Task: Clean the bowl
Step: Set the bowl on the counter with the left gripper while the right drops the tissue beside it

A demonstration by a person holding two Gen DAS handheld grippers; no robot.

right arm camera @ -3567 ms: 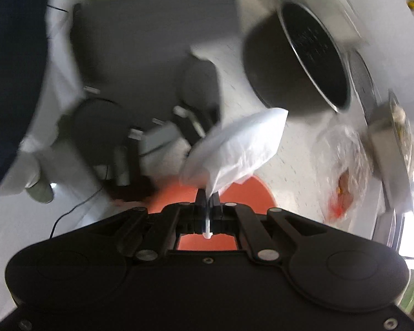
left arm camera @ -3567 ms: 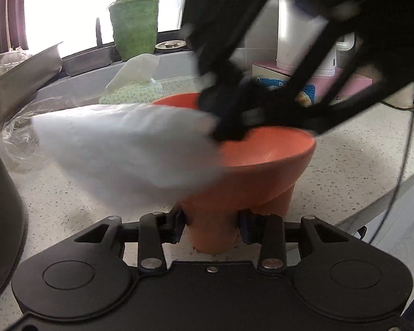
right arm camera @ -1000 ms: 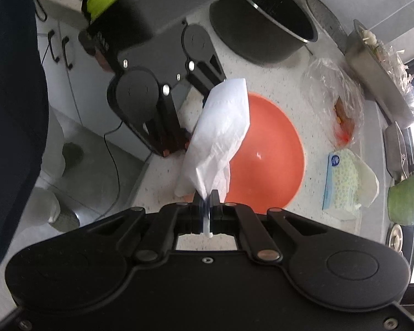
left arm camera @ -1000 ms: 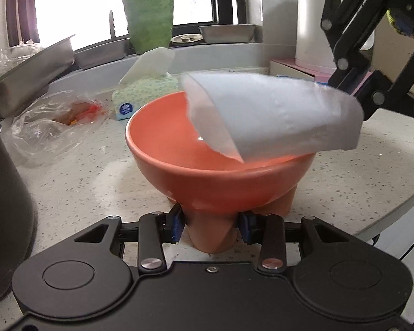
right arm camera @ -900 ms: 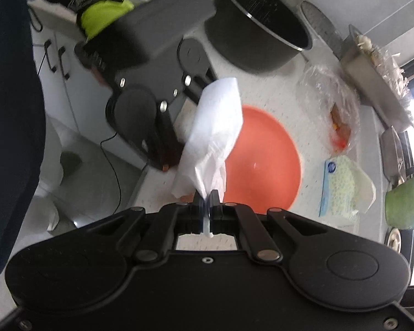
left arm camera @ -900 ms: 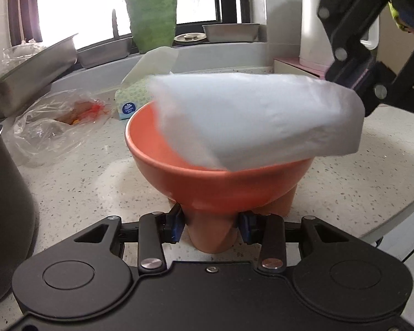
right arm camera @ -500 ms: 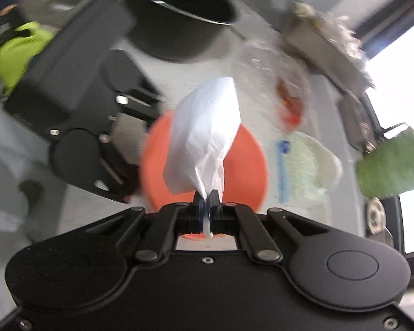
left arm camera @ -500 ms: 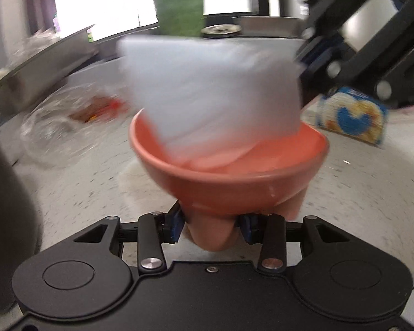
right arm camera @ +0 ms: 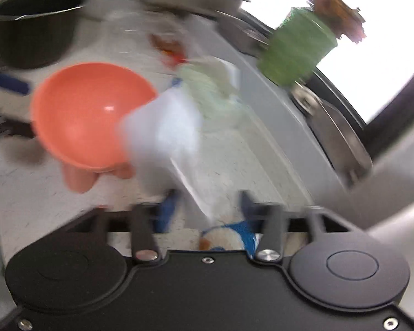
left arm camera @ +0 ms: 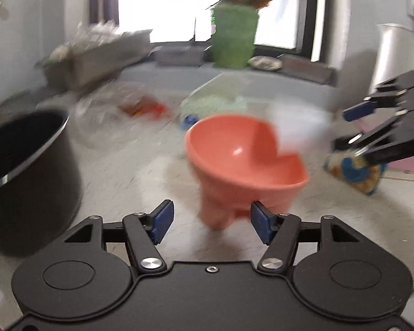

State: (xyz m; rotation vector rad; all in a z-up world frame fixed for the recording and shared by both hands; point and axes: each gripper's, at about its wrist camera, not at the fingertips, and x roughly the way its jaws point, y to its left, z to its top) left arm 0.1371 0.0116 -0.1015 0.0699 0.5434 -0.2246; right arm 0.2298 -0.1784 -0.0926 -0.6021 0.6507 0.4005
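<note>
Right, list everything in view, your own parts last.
bowl: one, orange, on the counter, centre
tissue: one, white, loose by the bowl's rim, between the right fingers
pot: one, black, left
tissue pack: one, pale green, behind the bowl
plastic bag: one, clear, behind the pot
vase: one, green, windowsill
cloth: one, blue-yellow, right
left gripper: black, fingers opening, off the bowl
right gripper: black, fingers opening

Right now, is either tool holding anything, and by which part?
Nothing. The left tool is opening, pads clear of the bowl's foot. The right tool is opening, the tissue loose between its fingers.
</note>
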